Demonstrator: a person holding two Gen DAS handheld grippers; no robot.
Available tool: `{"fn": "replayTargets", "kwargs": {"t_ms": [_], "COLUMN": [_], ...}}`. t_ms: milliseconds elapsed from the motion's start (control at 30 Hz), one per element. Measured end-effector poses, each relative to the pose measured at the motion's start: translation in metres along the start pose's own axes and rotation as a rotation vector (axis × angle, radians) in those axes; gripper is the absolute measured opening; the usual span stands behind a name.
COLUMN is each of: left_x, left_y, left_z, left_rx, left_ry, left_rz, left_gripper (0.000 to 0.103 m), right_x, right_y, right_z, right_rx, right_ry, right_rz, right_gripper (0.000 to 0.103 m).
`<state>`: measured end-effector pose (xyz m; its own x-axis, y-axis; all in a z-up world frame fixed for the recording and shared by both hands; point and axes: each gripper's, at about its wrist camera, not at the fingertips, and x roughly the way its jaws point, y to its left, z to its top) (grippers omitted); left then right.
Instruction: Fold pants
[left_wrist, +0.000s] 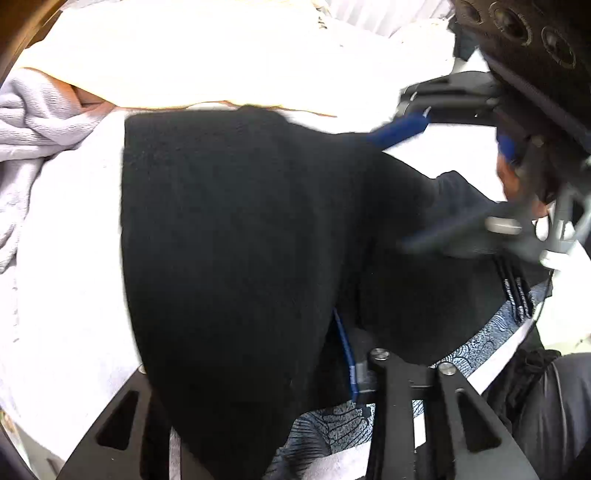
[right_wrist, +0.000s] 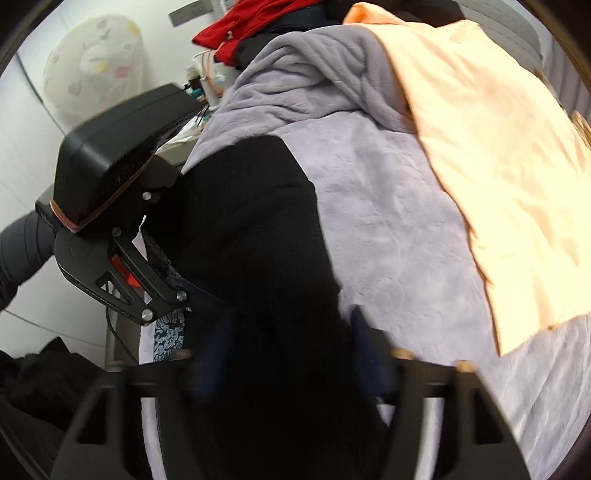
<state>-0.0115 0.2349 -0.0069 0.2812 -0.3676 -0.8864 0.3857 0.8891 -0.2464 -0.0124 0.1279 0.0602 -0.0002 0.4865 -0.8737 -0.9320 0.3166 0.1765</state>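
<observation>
Black pants (left_wrist: 229, 240) held folded over lavender blanket (right_wrist: 388, 229). Left gripper (left_wrist: 332, 369) clamped on fabric at 6 o'clock, apparently steadying the fold. Right gripper (right_wrist: 291, 354) spread around cloth; grip undeterminable.

Left gripper (left_wrist: 288, 369) fingertips buried under black pants (left_wrist: 229, 240); right gripper (right_wrist: 291, 354) fingers motion-blurred, grip unclear.

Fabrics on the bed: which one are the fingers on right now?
The black pants, the only dark piece. The peach cloth and the lavender blanket lie untouched, farther from both grippers.
</observation>
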Motion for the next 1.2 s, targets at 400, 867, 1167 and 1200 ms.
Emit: {"fn": "replayTargets", "kwargs": {"t_ms": [400, 867, 1167, 1200], "left_x": [-0.017, -0.062, -0.070, -0.071], "left_y": [-0.047, -0.100, -0.130, -0.127], "left_z": [0.007, 0.009, 0.014, 0.013], "left_rx": [-0.014, -0.009, 0.013, 0.012], "left_ry": [0.013, -0.033, -0.042, -0.038], "left_rz": [0.186, 0.250, 0.286, 0.296], "left_gripper": [0.031, 0.028, 0.026, 0.026], "right_x": [-0.015, -0.016, -0.006, -0.011], "right_y": [0.011, 0.009, 0.004, 0.005], "right_z": [-0.128, -0.162, -0.165, -0.164], "right_rx": [-0.118, -0.005, 0.012, 0.028], "right_ry": [0.270, 0.241, 0.213, 0.211], "right_rz": [-0.500, -0.164, -0.184, -0.205], "right_gripper": [0.080, 0.090, 0.103, 0.103]}}
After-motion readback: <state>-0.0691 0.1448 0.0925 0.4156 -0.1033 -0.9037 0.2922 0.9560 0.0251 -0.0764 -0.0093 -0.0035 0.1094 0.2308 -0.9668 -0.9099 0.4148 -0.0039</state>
